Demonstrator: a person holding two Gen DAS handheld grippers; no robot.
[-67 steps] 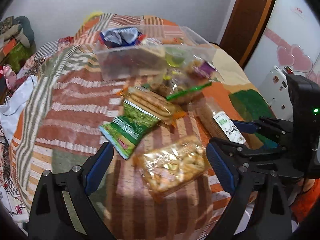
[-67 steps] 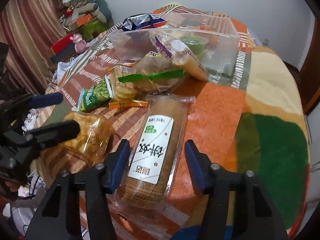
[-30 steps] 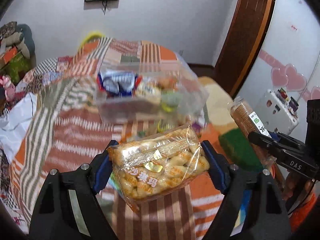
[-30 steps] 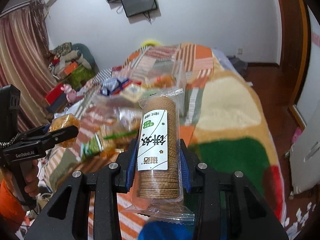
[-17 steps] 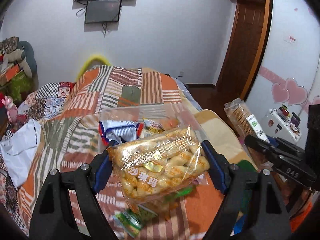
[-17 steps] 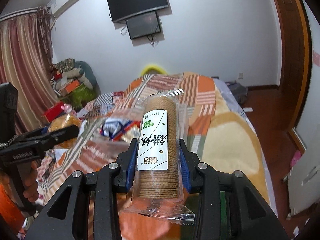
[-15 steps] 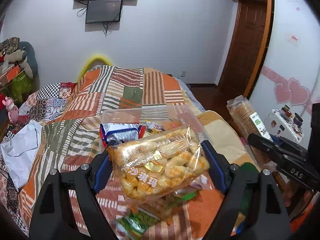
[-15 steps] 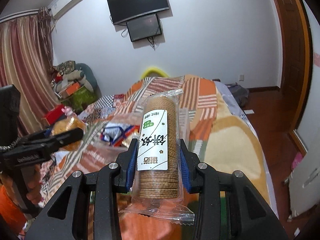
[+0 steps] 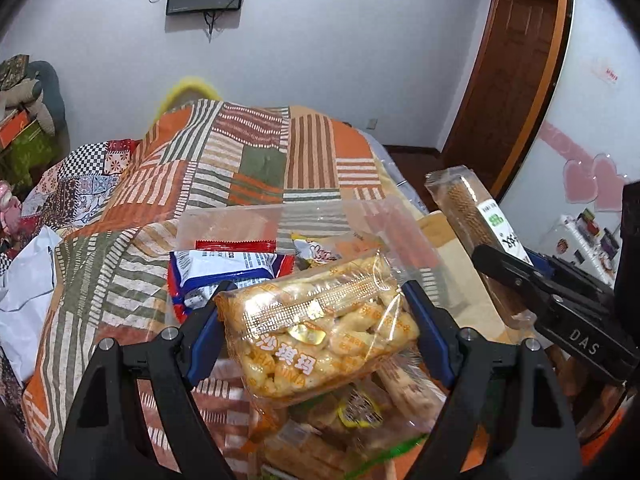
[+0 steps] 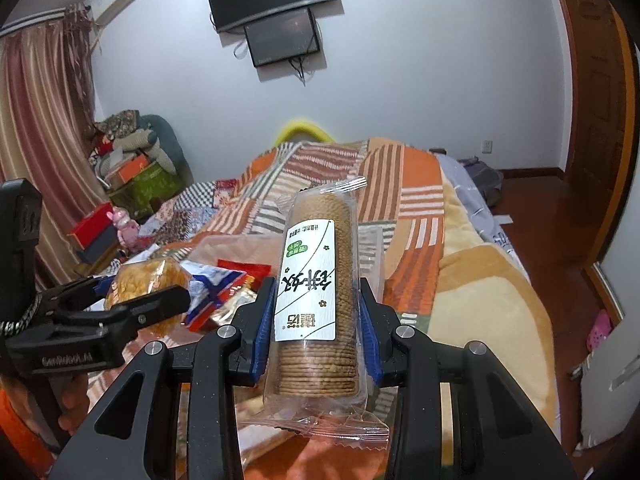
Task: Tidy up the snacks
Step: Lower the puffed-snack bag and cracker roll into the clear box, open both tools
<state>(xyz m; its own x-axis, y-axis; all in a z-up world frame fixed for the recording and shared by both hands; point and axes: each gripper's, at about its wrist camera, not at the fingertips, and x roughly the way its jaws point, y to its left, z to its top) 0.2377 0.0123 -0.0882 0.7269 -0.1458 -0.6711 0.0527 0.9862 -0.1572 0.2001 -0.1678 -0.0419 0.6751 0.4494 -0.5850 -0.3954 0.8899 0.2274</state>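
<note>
Snacks are in both of your tools at this moment, held up in the air above the patchwork blanket. Your left gripper is opened wide yet closed against the 2 short ends of a clear bag of golden puffed snacks, its blue pads pressing the bag from either side. That bag hangs just in front of and above the clear plastic container, which already holds a blue-and-white packet with a red packet behind it. More wrapped snacks lie on the blanket beneath the held bag. Your right gripper is narrowed around a tall sleeve of round biscuits, clamped at about mid-height with the white label facing the camera and the sleeve standing upright. From the left wrist view, the biscuit sleeve sits to the right of the container, well off the blanket. A wall-mounted screen hangs on the white wall behind the bed.
</note>
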